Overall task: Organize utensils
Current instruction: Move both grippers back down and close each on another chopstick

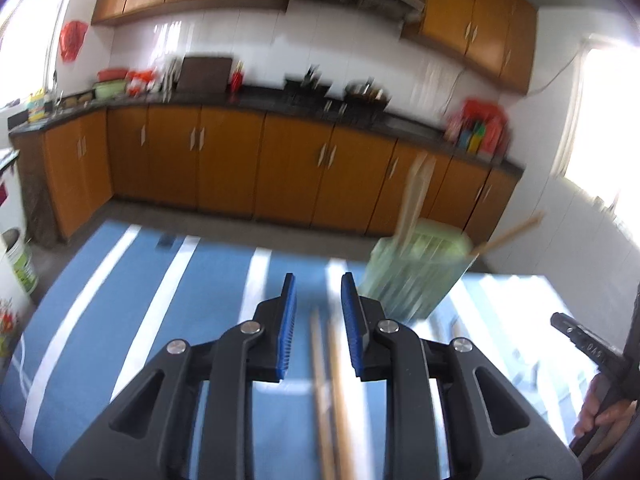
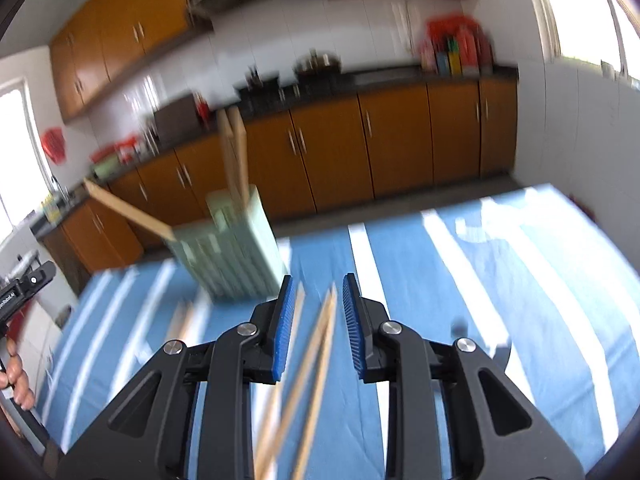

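Observation:
A pale green slotted utensil holder (image 1: 416, 276) stands on the blue striped tablecloth (image 1: 160, 300), with several wooden chopsticks (image 1: 416, 196) sticking out of it. It also shows in the right wrist view (image 2: 236, 248), chopsticks (image 2: 234, 152) upright and one leaning left. My left gripper (image 1: 318, 300) is open over two loose chopsticks (image 1: 328, 400) lying on the cloth. My right gripper (image 2: 318, 300) is open above more loose chopsticks (image 2: 308, 380) on the cloth (image 2: 480, 280). The frames are motion-blurred.
Orange kitchen cabinets (image 1: 240, 168) and a dark counter (image 1: 280, 100) run along the back wall. The other handheld gripper and hand show at the right edge (image 1: 592, 356) and at the left edge (image 2: 20, 292). A white bucket (image 1: 16, 260) stands at left.

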A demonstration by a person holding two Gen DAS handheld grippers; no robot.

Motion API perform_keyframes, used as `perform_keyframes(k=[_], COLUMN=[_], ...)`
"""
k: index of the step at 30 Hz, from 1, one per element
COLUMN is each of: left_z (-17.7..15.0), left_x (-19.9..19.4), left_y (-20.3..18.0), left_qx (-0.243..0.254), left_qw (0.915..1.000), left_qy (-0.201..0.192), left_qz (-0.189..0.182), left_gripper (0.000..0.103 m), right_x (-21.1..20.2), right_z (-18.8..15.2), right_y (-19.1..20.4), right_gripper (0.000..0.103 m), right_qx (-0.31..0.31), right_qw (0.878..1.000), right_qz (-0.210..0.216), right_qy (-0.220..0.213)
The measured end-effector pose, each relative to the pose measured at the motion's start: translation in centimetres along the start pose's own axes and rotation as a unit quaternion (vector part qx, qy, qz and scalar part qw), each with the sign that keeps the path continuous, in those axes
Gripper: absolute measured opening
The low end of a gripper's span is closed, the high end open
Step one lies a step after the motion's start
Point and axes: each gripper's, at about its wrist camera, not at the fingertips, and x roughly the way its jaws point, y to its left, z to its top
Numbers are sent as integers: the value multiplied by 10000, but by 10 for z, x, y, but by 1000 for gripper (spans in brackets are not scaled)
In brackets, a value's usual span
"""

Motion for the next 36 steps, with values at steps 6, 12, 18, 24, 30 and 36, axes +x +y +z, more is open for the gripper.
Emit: perform_keyframes(k=[6,12,18,24,30,36], left_z=[-62,-90,-94,-104,-114,-121], left_x=[35,46,53,65,78,85], left_y=[24,30,13,-2,-15,-25], left_qx=[-49,-101,0,166,364,633], left_qw=[9954,9917,9895,9858,9820,9811], left_qy=[926,1284,1430,1638,1828,1824], left_qz=[251,46,-187,-322,-314,-110], left_gripper=[24,24,24,24,23,14], right_x=[45,69,66,63,64,64], right_z=[-54,-79,-82,-73,-74,-73], right_y=[11,24,13,-23,-23,-23], right_gripper=[26,26,8,7,7,7], right_qx=[-144,-348,-395,200,76,59], right_qw=[9956,9915,9922,9914,9913,9912], right_qz=[119,-64,-335,-815,-843,-816], right_qy=[921,1252,1135,1001,1006,1037])
